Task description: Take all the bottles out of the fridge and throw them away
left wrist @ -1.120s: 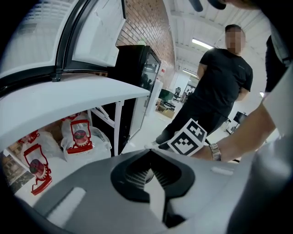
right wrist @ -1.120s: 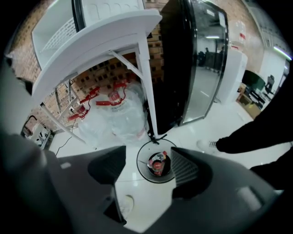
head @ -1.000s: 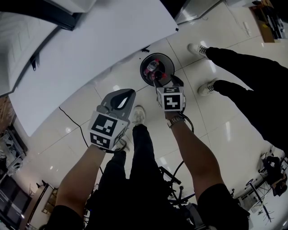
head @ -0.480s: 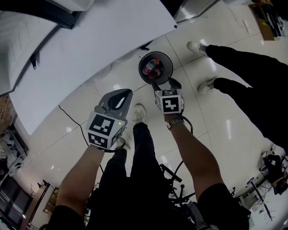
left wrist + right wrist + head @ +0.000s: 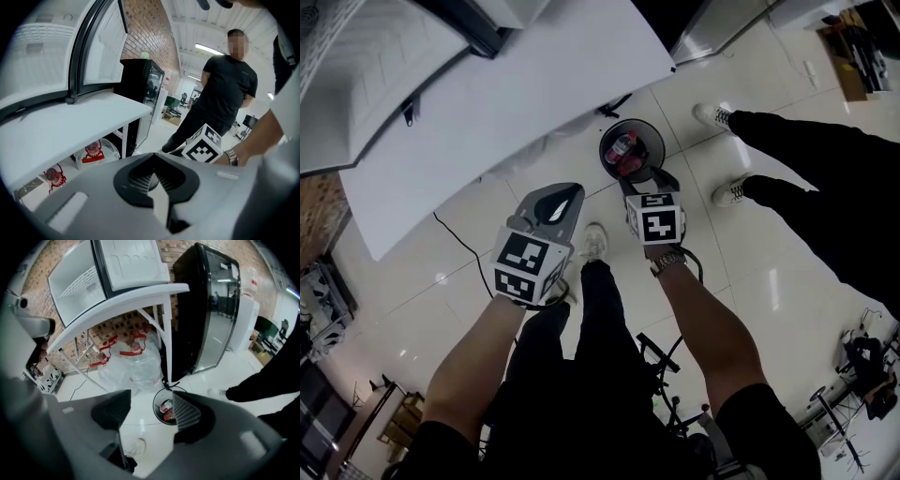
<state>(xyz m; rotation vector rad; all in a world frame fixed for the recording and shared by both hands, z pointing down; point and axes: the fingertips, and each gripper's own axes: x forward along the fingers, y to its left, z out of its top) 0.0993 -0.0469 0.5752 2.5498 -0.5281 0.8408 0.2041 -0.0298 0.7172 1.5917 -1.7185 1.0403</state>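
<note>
Right tool (image 5: 150, 411), empty with its wide jaws closing, hangs above the bin (image 5: 602, 148); left tool (image 5: 152, 180) is closed and empty. Lifting carelessly could clip the tabletop (image 5: 534, 84) edge.

Clear bottles (image 5: 625, 155) with red labels lie jumbled in a round dark bin (image 5: 603, 141) on the floor, just ahead of and below the right hand-held gripper (image 5: 649, 176), whose empty jaws are closing.
</note>
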